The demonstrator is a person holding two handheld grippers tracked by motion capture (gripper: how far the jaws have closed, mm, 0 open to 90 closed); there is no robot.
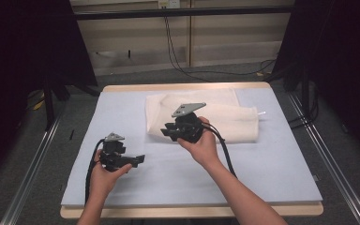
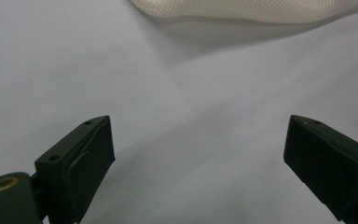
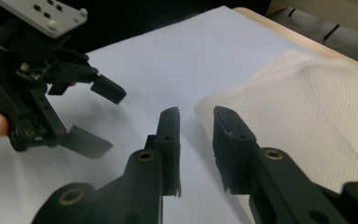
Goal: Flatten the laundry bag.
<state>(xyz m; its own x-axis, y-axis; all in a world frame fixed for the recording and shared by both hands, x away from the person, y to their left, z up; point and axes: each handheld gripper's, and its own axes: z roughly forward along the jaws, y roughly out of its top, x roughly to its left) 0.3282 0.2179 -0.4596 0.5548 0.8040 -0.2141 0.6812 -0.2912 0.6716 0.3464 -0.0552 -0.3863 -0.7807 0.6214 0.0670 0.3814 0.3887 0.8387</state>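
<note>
Centre frame in the high view, the right gripper, jaws a narrow gap apart and empty, noses toward the folded cream mesh cloth, seemingly lining up its near edge, while the left gripper waits wide open at lower left.

A worktop with a light wooden edge fills the middle of the frame, covered by a pale blue-grey mat. Grey carpet floor surrounds it. Metal rails run along the floor at the lower left and lower right. Black curtains hang at the upper left and upper right. Black cables trail down the pale wall panel at the top centre.
</note>
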